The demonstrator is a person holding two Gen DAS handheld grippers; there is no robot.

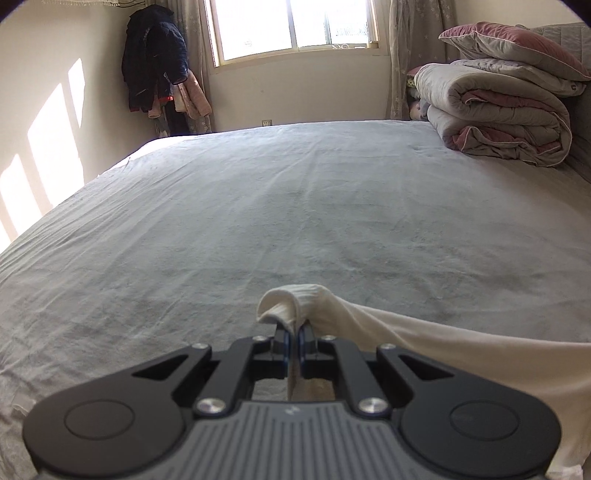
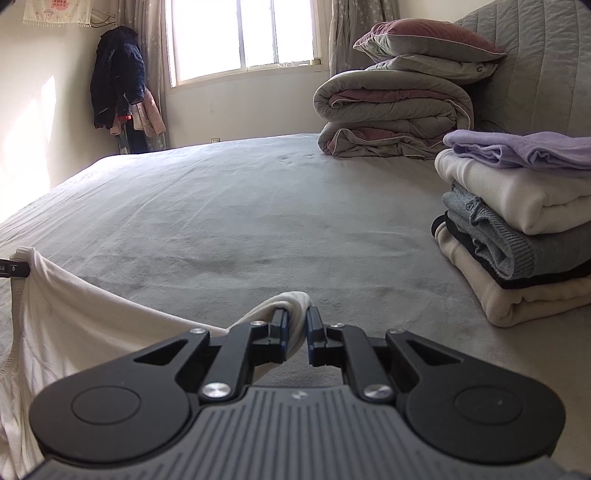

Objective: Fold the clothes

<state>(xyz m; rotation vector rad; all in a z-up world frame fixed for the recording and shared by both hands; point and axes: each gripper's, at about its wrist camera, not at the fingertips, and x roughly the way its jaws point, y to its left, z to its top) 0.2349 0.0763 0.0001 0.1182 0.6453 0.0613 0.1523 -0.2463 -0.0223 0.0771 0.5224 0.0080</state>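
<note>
A cream-white garment (image 1: 424,343) hangs stretched between my two grippers above the grey bed sheet (image 1: 258,206). My left gripper (image 1: 294,332) is shut on one bunched corner of it, and the cloth trails off to the right. In the right wrist view my right gripper (image 2: 296,325) is shut on the other corner of the white garment (image 2: 74,325), which sags to the left. The left gripper's fingertip (image 2: 14,269) shows at the left edge there, pinching the far corner.
A stack of folded clothes (image 2: 524,229), lilac on top, sits on the bed at the right. Folded quilts and pillows (image 2: 395,107) are piled near the headboard. Coats (image 2: 118,81) hang in the far corner by the window (image 2: 240,33). The bed's left edge borders a sunlit wall.
</note>
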